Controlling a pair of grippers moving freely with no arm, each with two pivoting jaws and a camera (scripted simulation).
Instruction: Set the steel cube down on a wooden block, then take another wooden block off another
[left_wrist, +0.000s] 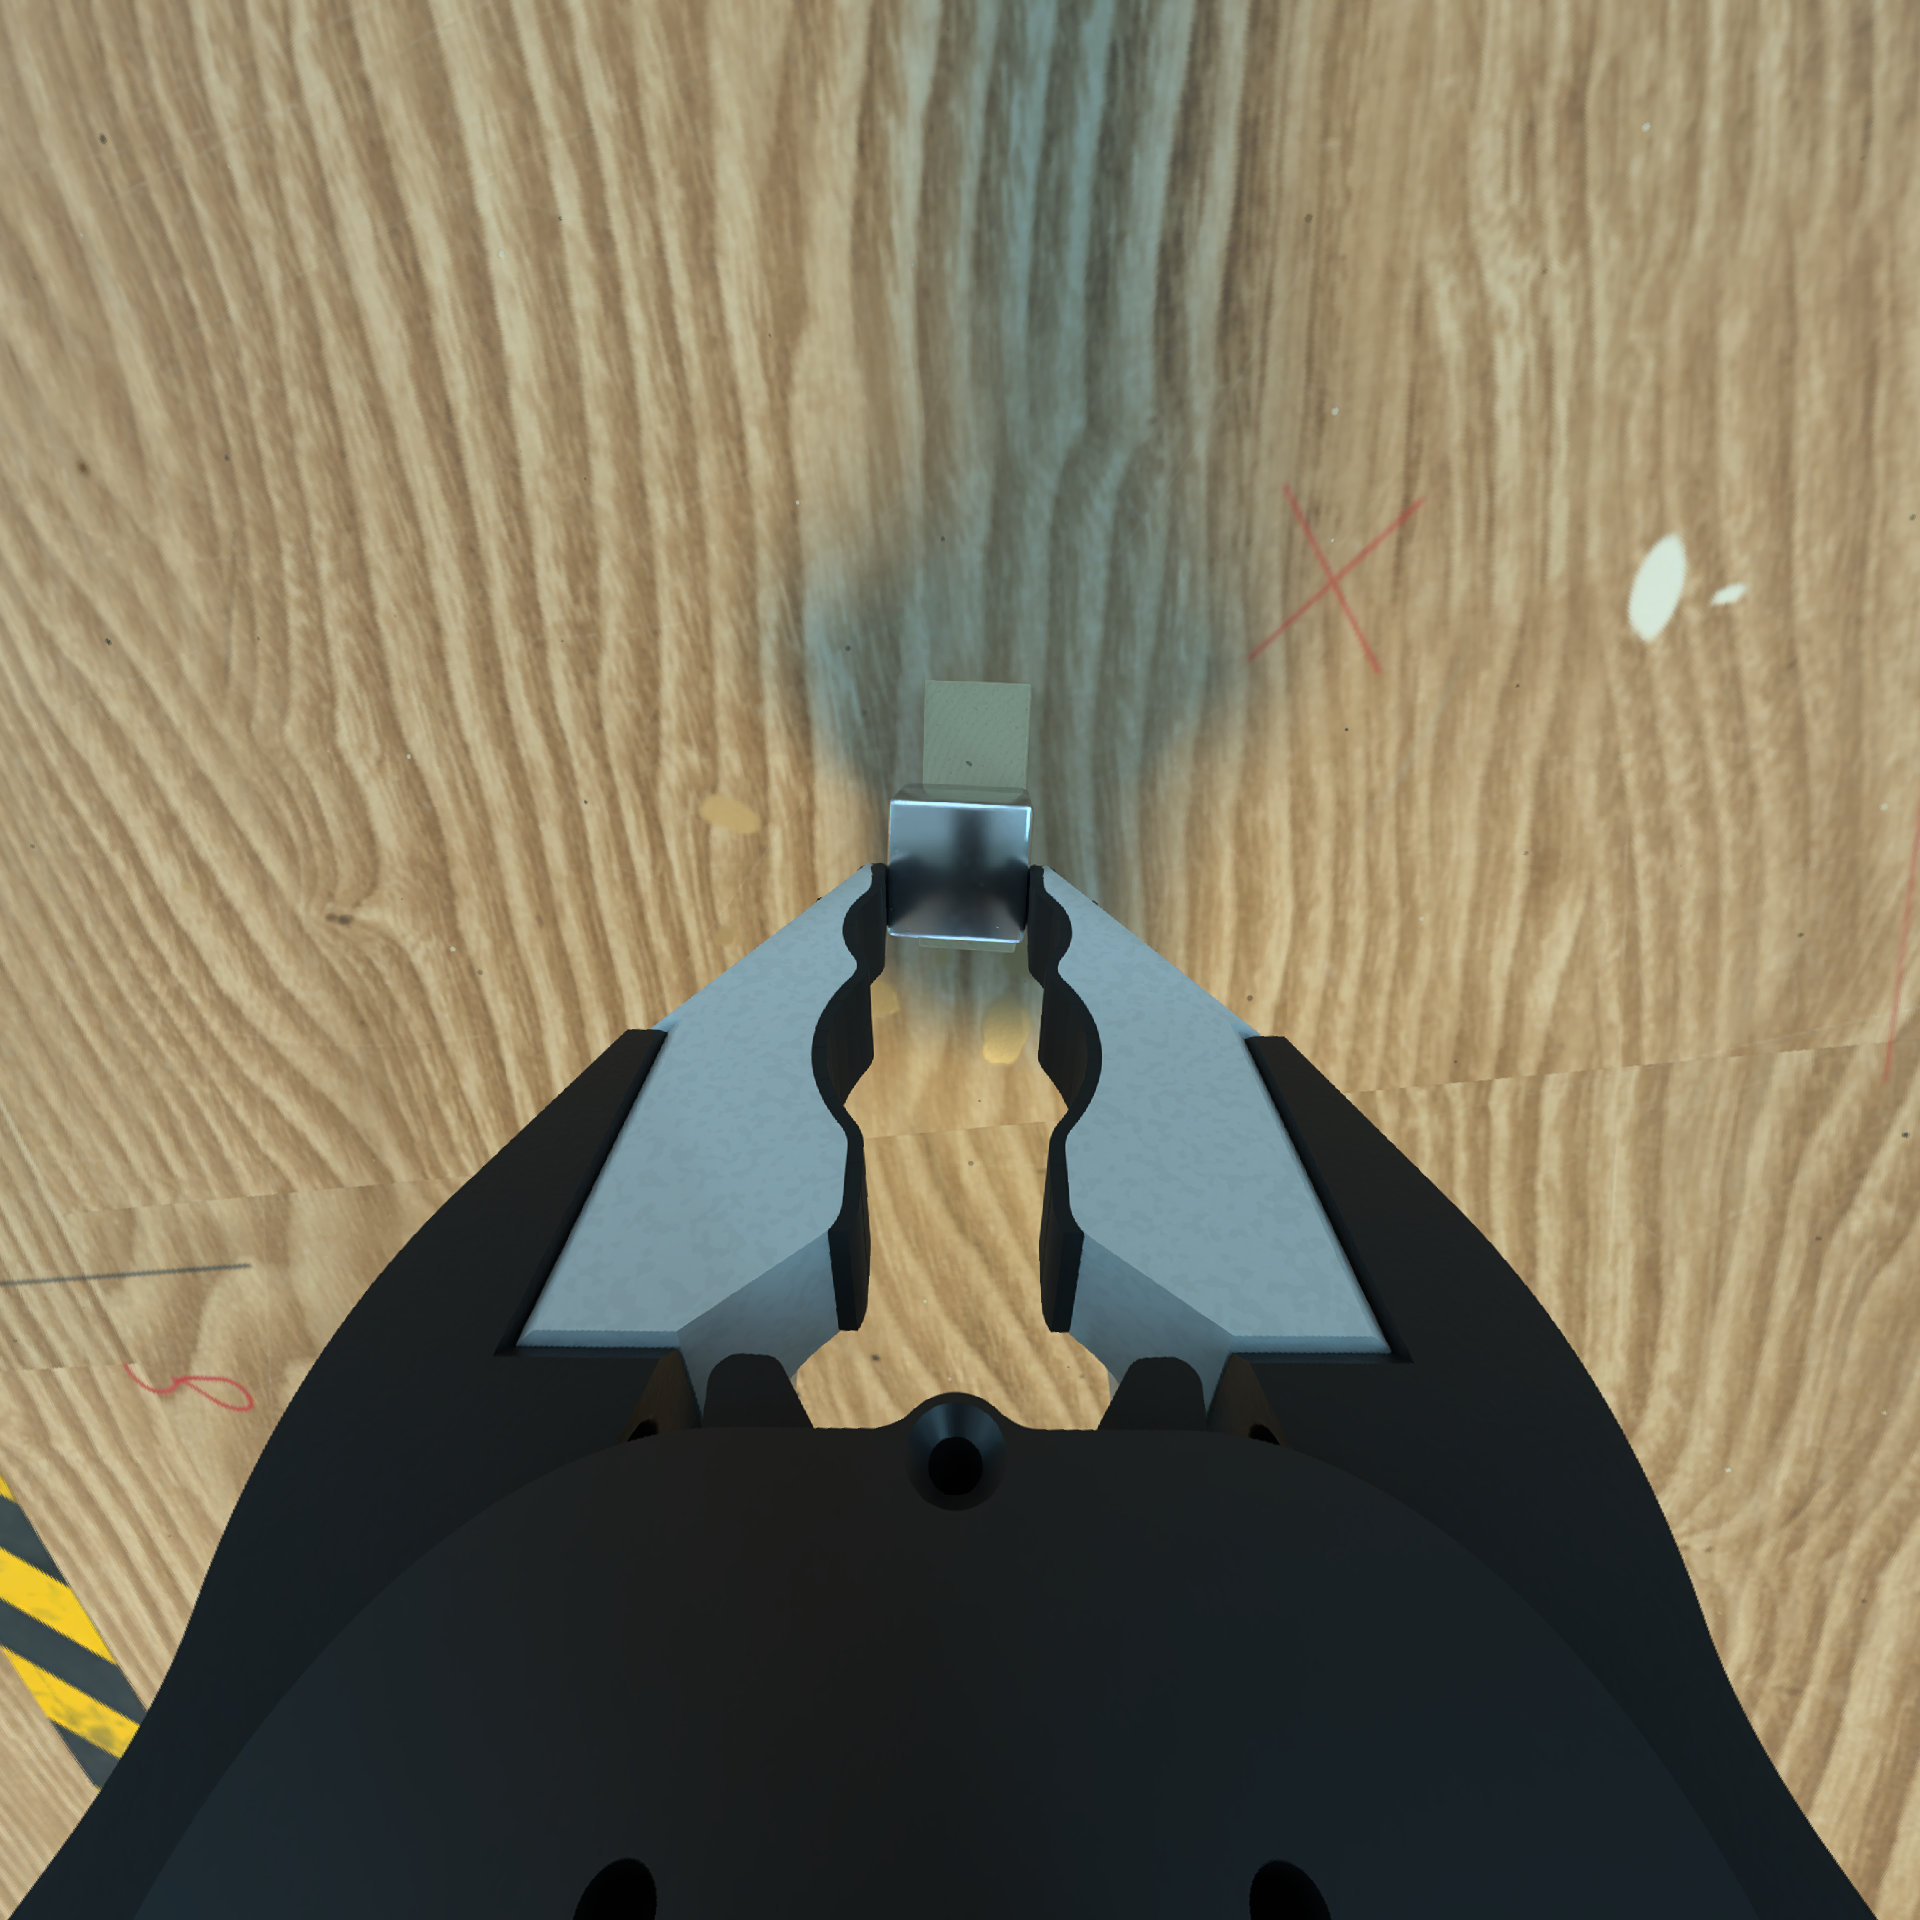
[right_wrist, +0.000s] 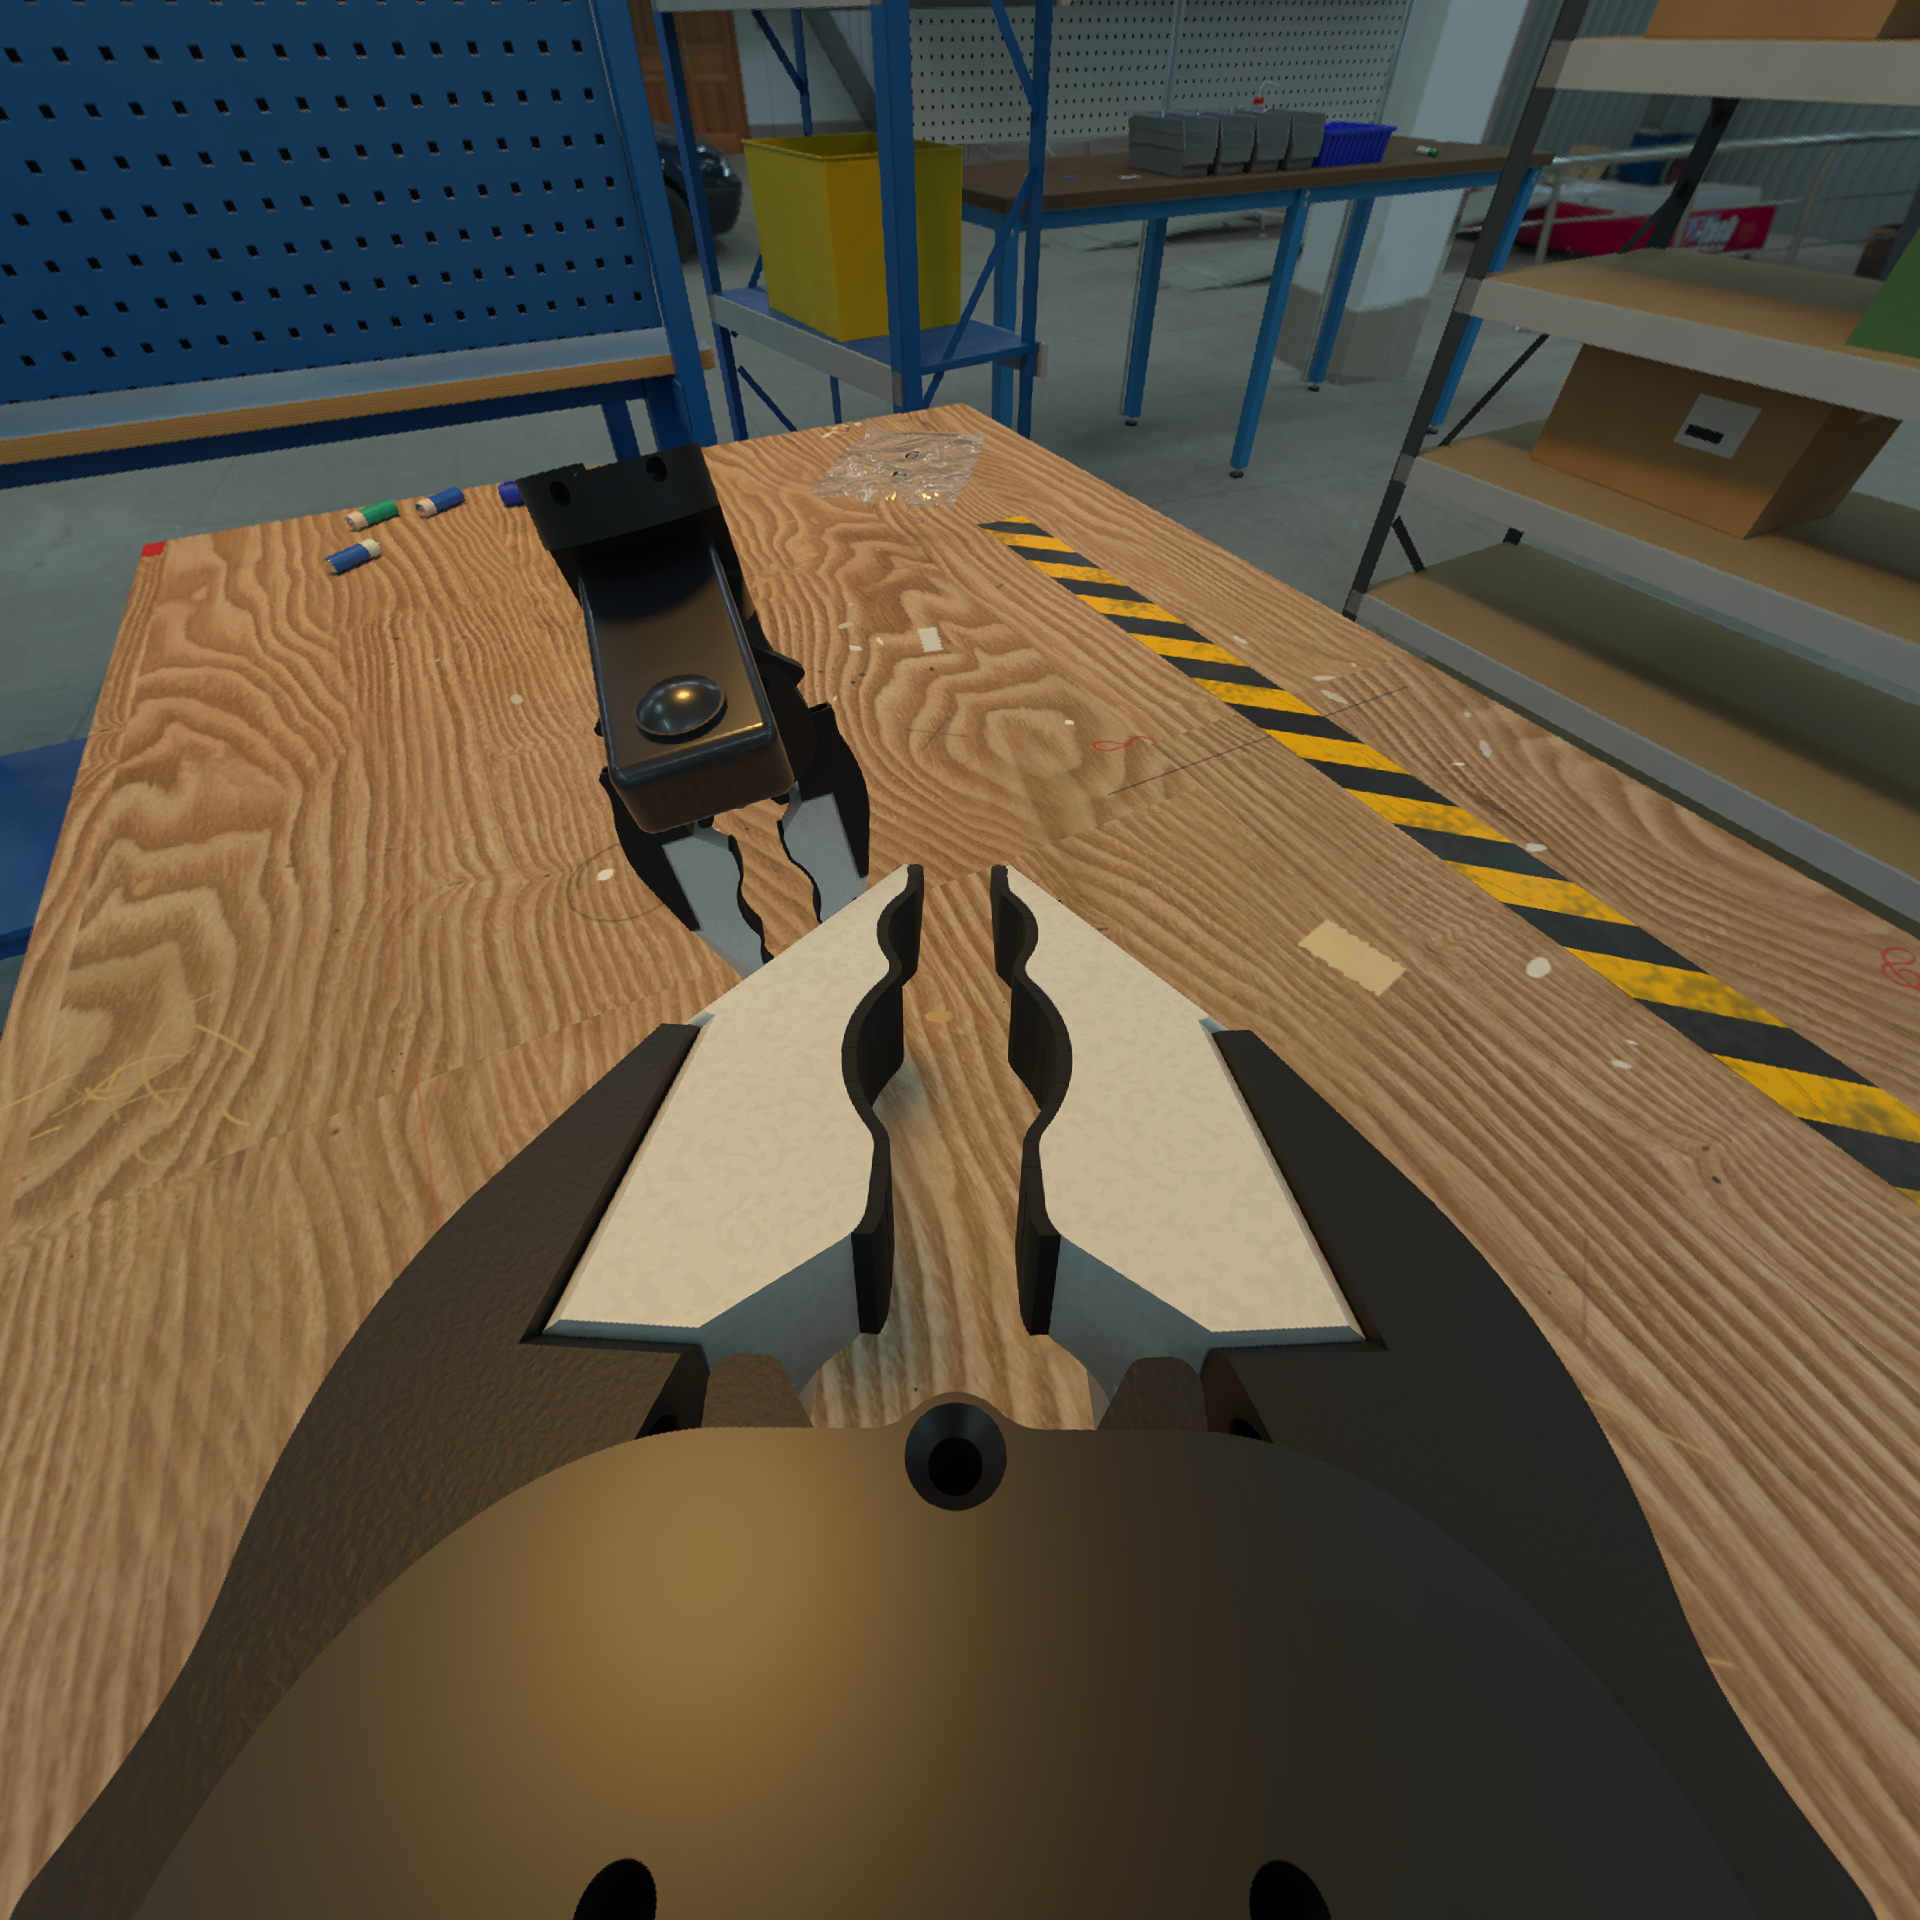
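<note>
In the left wrist view, the left gripper is pointing down at the wooden table and clenching the steel cube between its fingertips, at the middle of the frame. Just above the cube in the picture, a pale wooden block is showing, partly covered by the cube; whether the two are touching cannot be told. A red cross mark is lying to the right.

In the right wrist view, the right gripper is hanging over the table with its fingers slightly apart and holding nothing. The left gripper is showing at centre left, its fingertips hidden behind the right one's finger. A yellow-and-black striped tape is running along the right side.
</note>
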